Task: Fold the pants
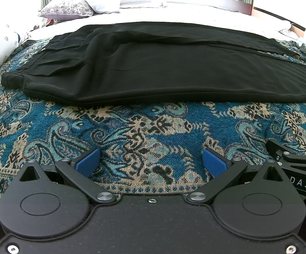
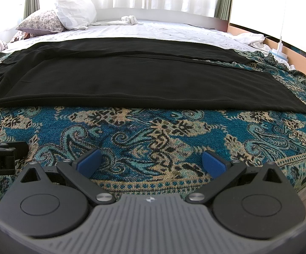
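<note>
Both grippers, left gripper (image 1: 150,162) and right gripper (image 2: 152,162), hover released and empty near the patterned bedspread (image 1: 131,127), likely squaring up to the black pants (image 1: 153,67) lying flat lengthwise just beyond, already halved leg-over-leg.

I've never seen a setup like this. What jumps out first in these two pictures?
First, the black pants, laid flat across the middle of the bed on a blue patterned blanket. Next, at the bottom of each view, a gripper with blue fingertips spread wide: the left gripper and the right gripper, both short of the pants and holding nothing. Behind, a floral pillow lies by the bright curtained window.
</note>
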The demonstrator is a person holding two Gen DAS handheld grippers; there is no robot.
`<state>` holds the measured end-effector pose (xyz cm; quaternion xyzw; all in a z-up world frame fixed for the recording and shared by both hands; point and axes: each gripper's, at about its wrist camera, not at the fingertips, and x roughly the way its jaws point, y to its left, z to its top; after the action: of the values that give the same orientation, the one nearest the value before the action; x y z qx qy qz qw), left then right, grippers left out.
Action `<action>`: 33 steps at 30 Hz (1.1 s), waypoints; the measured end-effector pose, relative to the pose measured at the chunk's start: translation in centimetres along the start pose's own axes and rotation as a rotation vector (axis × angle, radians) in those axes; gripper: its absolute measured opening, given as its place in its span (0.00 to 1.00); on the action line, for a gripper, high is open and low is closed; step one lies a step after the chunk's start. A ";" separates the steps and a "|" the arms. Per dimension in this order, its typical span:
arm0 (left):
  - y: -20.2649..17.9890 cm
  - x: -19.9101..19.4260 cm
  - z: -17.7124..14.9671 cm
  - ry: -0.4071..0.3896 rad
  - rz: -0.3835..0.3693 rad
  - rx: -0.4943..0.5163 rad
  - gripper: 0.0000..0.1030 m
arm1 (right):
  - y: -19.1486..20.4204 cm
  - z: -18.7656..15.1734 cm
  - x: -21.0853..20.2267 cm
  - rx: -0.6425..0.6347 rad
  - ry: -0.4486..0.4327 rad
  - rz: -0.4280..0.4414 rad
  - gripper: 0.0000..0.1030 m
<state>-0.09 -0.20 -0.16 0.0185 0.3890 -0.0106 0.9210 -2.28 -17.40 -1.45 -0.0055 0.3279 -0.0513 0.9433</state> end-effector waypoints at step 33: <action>0.1 -0.6 0.0 -0.029 0.008 -0.014 1.00 | 0.0 -0.2 0.0 -0.001 -0.009 -0.002 1.00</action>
<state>-0.50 -0.05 0.28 0.0133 0.3755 -0.0043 0.9267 -2.44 -17.37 -1.59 -0.0066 0.3238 -0.0522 0.9447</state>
